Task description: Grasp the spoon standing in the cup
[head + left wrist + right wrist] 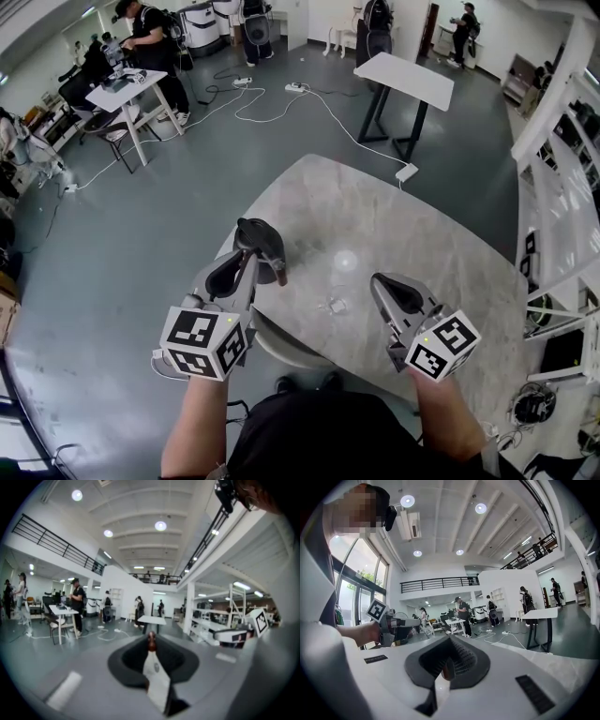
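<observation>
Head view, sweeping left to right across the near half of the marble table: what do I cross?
left gripper → small clear object lying on the marble table, too small to identify → right gripper → white shelving rack beyond the table's right edge

The head camera looks steeply down onto the table. Cameras on the left gripper and right gripper sit close behind their jaws, facing level across the hall. All three views share the white desk.
</observation>
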Available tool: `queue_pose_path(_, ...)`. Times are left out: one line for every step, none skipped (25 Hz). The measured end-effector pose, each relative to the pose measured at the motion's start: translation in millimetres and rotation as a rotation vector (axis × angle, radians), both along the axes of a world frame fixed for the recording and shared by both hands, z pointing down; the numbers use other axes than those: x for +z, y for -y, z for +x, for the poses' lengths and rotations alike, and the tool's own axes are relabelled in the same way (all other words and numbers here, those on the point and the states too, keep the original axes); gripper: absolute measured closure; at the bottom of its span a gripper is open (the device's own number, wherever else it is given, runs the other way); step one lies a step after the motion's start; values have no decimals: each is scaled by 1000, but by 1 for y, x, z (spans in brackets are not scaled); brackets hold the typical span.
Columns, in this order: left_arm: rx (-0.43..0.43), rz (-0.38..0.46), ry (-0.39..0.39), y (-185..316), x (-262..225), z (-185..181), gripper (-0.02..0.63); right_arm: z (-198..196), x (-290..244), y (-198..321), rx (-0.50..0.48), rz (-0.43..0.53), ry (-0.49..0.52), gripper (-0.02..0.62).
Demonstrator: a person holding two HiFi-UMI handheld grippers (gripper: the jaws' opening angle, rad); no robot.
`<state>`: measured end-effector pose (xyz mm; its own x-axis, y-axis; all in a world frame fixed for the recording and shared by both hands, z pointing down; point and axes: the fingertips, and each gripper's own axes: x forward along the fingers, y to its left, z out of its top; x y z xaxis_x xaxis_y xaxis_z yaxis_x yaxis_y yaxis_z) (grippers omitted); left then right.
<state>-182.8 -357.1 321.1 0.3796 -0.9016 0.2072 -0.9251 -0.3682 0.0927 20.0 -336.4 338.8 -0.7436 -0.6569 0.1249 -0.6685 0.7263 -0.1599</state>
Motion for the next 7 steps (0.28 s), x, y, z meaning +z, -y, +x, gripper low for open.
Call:
queue_pose_path(3, -2, 2, -1, 1, 3, 554, 1, 0, -2, -7, 0, -1, 604)
queue_pose_path(5, -4, 4, -2, 1, 7, 554, 2, 1, -3, -14, 0, -2, 604)
queue_pose_path(6, -6, 5, -3, 2, 10, 554, 3, 1, -5, -21, 0, -4, 604)
queue_pose_path(8, -9, 5, -4, 2, 13, 553, 4, 2, -7, -28, 0, -5, 604)
queue_pose_path(9, -11, 5, -5, 3, 16, 553, 5, 2, -9, -33, 0, -7, 604)
queue_pose_path(10, -14, 5, -6, 4, 18, 554, 6, 2, -10, -38, -1, -8, 604)
queue_pose_path(12, -17, 4, -6, 5, 20, 553, 6, 3, -11, -43, -1, -9, 604)
